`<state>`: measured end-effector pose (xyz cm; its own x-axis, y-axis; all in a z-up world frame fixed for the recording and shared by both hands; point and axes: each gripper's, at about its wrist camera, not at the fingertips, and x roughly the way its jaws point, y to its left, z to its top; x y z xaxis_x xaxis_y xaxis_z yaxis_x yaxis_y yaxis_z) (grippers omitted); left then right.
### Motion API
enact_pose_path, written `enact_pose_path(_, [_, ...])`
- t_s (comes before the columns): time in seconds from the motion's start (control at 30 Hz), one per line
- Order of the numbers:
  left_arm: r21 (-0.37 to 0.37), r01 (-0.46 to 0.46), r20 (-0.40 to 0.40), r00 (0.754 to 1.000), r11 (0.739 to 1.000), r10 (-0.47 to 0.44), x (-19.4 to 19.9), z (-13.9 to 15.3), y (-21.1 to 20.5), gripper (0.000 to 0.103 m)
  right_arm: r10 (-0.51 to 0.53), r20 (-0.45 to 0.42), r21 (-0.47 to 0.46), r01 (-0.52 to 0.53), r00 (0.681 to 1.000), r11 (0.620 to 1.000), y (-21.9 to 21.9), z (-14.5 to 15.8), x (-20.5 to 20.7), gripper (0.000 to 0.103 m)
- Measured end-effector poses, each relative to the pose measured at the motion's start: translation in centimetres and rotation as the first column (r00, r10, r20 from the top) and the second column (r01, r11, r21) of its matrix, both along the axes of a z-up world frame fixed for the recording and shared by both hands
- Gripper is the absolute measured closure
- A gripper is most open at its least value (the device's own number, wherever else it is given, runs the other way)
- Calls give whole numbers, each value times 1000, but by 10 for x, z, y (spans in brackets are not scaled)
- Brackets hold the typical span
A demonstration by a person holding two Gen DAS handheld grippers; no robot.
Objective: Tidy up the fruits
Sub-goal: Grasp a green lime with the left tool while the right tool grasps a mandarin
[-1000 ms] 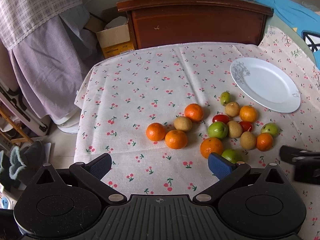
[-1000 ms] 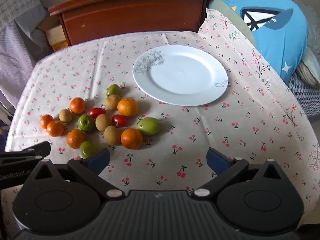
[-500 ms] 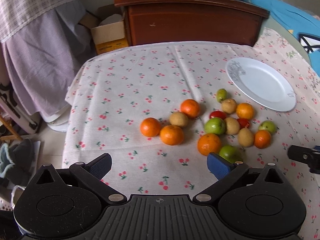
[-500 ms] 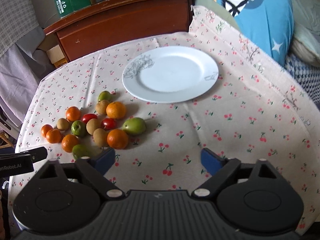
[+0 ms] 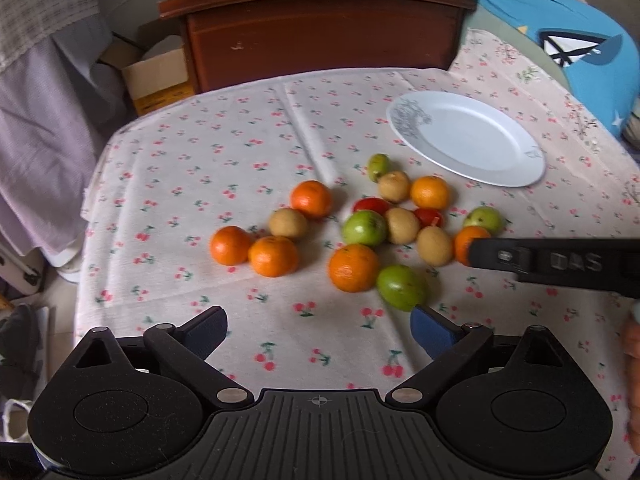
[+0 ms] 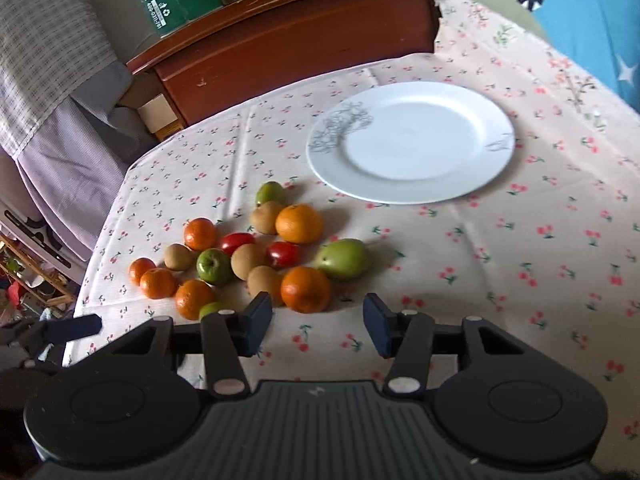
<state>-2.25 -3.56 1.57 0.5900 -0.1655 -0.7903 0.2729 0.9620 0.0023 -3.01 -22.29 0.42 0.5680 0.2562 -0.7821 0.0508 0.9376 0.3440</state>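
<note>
Both grippers have dropped closer to the fruit pile since a second ago, pitched downward. Right gripper (image 6: 316, 328) is closing its jaws — noticeably narrower than before, with nothing between them yet — lined up just short of the nearest orange (image 6: 305, 289). Left gripper (image 5: 318, 330) stands wide, closing slightly, empty (a green fruit (image 5: 401, 287) sits near its right finger). White plate (image 6: 412, 142) lies bare beyond the pile — sorting has probably not begun.

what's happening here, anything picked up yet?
Nothing yet. The round white plate is bare, and the oranges, green fruits, brown fruits and red tomatoes lie loose on the cherry-print tablecloth. The right gripper is closing just short of the nearest orange, nothing between its jaws. The left gripper hangs open, holding nothing.
</note>
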Motion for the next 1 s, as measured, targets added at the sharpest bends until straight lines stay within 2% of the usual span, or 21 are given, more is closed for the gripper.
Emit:
enact_pose_path(0.07, [-19, 21, 1, 1000, 1000, -21, -1, -2, -2, 8, -2, -6, 14, 2, 1000, 1000, 0, -3, 4, 52])
enact_pose_path(0.13, [-30, 43, 9, 999, 999, -43, -2, -4, -6, 9, 1, -11, 25, -1, 1000, 1000, 1, -7, 8, 58])
enact_pose_path(0.2, [-40, 65, 18, 998, 997, -64, -3, -5, -10, 12, 12, -21, 24, -12, 1000, 1000, 3, -12, 11, 71])
enact_pose_path(0.23, [-46, 76, 22, 997, 996, -75, -3, -6, -12, 15, 15, -24, 27, -15, 1000, 1000, 4, -14, 11, 73])
enact_pose_path(0.3, [-66, 93, 25, 996, 993, -91, -3, -8, -16, 21, 18, -13, 31, -17, 1000, 999, 4, -15, 11, 74])
enact_pose_path(0.37, [-89, 101, 21, 995, 991, -99, -1, -10, -18, 34, 20, -8, 30, -19, 1000, 999, 4, -13, 10, 74])
enact_pose_path(0.57, [-124, 104, 13, 995, 987, -103, 4, -16, -23, 48, 26, 18, 33, -27, 999, 999, 0, -1, 4, 74])
enact_pose_path(0.73, [-138, 92, 13, 996, 986, -91, 8, -20, -26, 49, 9, 5, 41, -9, 1000, 999, -6, -2, 4, 74])
enact_pose_path(1.0, [-107, 105, 31, 994, 989, -102, 8, -22, -34, 49, -17, -25, 40, 18, 1000, 999, -10, -6, 3, 74])
